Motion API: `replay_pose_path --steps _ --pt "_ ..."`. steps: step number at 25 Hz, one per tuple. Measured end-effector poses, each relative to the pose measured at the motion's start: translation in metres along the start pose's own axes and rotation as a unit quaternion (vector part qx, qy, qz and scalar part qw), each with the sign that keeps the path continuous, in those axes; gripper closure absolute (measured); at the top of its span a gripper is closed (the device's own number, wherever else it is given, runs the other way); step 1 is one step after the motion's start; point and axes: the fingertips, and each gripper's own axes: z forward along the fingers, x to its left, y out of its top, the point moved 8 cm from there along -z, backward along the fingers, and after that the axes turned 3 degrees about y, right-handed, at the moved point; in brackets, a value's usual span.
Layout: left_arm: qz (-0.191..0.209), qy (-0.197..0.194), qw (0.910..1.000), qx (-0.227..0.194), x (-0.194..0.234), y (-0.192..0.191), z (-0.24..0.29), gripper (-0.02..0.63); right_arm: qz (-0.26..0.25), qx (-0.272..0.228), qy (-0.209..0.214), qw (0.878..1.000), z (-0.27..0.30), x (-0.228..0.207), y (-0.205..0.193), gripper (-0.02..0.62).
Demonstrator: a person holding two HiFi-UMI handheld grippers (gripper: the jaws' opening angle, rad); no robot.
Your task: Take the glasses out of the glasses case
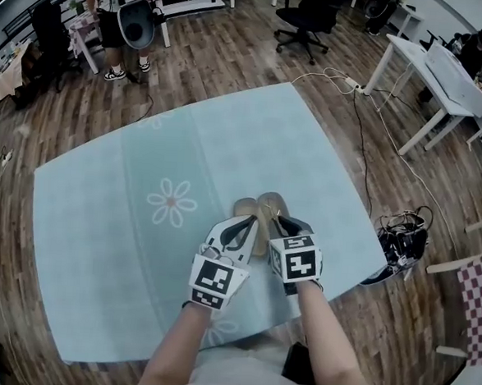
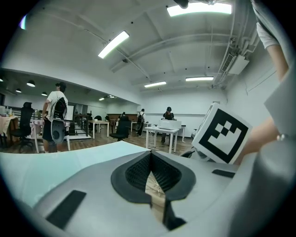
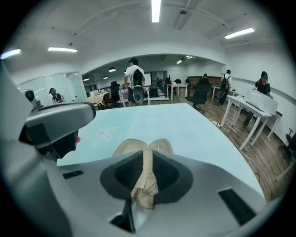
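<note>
The person is holding both claws close together, low over a pale blue tabletop printed with a white flower. A beige glasses case is lying open in front of the claw tips, its two rounded halves spreading away from them.

The right claw is pinching the near edge of the case: in the right gripper view its dark ribbed pads are pressing on a fold of beige material, and the two halves are showing just beyond the tips. Thin metal wire, seemingly the frame of the glasses, is lying against the beige between the pads, so the glasses are sitting inside the case.

The left claw is sitting just to the left of the right claw, almost touching it. In the left gripper view its pads are pressing together at the tips, with a narrow strip of the beige case and fine wire showing in the slit behind them.

Beyond both claws, a person is standing on the wooden floor.
</note>
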Motion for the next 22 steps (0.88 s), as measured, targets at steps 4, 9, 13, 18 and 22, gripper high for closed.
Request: replay_pose_path --steps 4,9,13,18,22 --pt "-0.002 0.005 0.9999 0.009 0.005 -0.005 0.008 0.600 0.002 0.056 0.003 0.998 0.022 -0.007 -0.005 0.526" --pt "-0.010 0.021 0.9995 0.020 0.013 -0.013 0.011 0.600 -0.001 0.109 -0.001 0.994 0.042 -0.015 -0.009 0.528" --pt "-0.013 0.029 0.9991 0.026 0.018 -0.015 0.013 0.600 -0.006 0.146 0.009 0.989 0.056 -0.017 -0.009 0.528" --pt "-0.020 0.042 0.9985 0.029 0.021 -0.016 0.018 0.600 -0.032 0.191 -0.005 0.981 0.065 -0.027 -0.008 0.526" --pt "-0.022 0.049 0.9981 0.029 0.024 -0.017 0.017 0.600 -0.024 0.215 -0.006 0.976 0.069 -0.025 -0.015 0.533"
